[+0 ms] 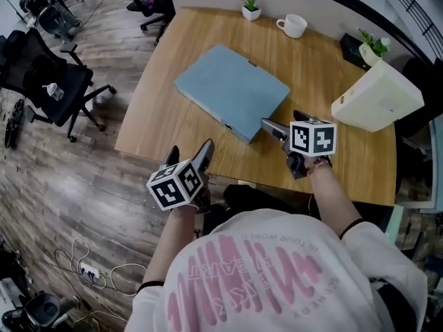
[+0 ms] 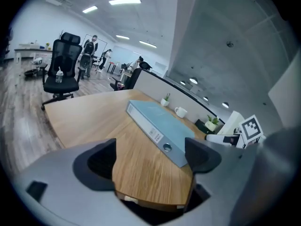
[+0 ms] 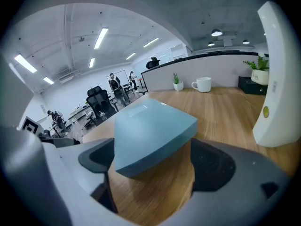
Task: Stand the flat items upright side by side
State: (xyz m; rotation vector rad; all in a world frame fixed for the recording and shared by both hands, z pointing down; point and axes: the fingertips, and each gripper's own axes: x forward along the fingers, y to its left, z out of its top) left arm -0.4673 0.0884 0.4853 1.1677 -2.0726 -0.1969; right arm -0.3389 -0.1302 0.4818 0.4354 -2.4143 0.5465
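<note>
Both my forearms reach forward over the wooden desk [image 1: 159, 126]. My left gripper [image 1: 190, 152] hovers at the near edge, its jaws spread wide with only bare desktop between them. My right gripper [image 1: 283, 121] is at the near corner of the blue ring binder [image 1: 232, 88], which lies flat at mid-desk. Its jaws stand wide with that corner between them, unclamped. A white binder [image 1: 377, 99] sits tilted at right. Beyond stand a white mug [image 1: 293, 25], contents unseen, a small potted plant [image 1: 250, 7] and a second potted plant [image 1: 374, 47].

A white mug [image 1: 293, 25] and a small potted plant [image 1: 251, 7] stand near the far edge of the desk [image 1: 173, 123]. A black office chair [image 1: 52, 81] stands on the floor [image 1: 83, 185].
</note>
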